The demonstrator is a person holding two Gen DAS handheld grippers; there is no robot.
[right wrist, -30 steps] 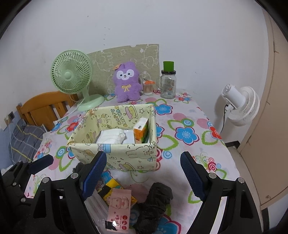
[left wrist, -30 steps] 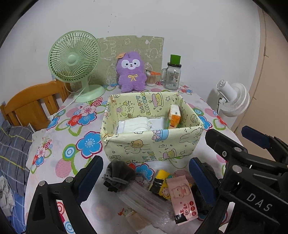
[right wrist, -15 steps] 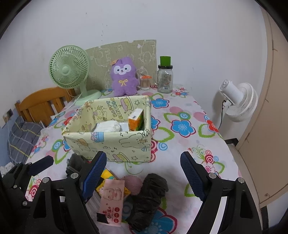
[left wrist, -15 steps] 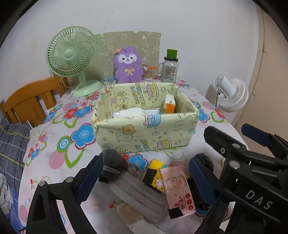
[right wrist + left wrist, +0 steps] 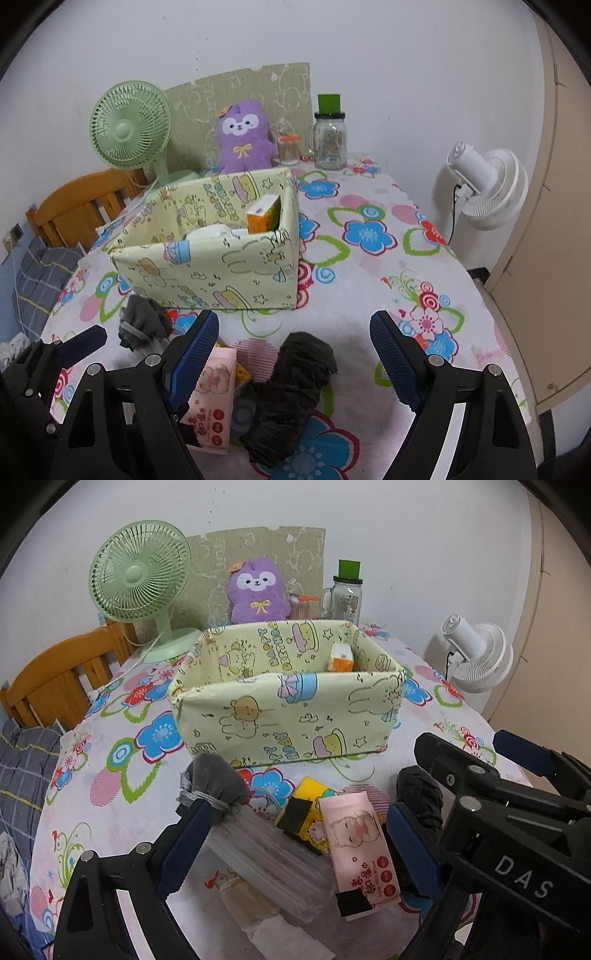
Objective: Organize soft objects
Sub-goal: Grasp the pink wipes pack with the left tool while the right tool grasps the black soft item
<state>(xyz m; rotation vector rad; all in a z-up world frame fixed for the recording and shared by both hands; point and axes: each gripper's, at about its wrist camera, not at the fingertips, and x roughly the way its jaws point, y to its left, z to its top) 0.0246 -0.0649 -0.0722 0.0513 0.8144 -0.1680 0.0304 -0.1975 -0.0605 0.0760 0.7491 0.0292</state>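
A yellow cartoon fabric box (image 5: pixel 291 716) (image 5: pixel 221 269) stands mid-table with an orange carton (image 5: pixel 263 215) and white packs inside. In front of it lie a grey drawstring pouch (image 5: pixel 216 782) (image 5: pixel 142 321), a clear plastic bundle (image 5: pixel 266 853), a yellow-black pack (image 5: pixel 306 812), a pink wipes packet (image 5: pixel 360 849) (image 5: pixel 216 391) and a black crumpled bag (image 5: pixel 291 384) (image 5: pixel 419 797). My left gripper (image 5: pixel 295 845) is open, low over the clear bundle and pink packet. My right gripper (image 5: pixel 295 350) is open, with the black bag between its fingers.
A purple plush (image 5: pixel 258 590), a green desk fan (image 5: pixel 140 576), a glass jar with a green lid (image 5: pixel 345 590) and a small cup stand at the back. A white fan (image 5: pixel 487 184) is off the table's right side. A wooden chair (image 5: pixel 62 672) is left.
Both grippers have moved down and closer to the items in front of the box. The box now hides most of its contents. Both stay open.
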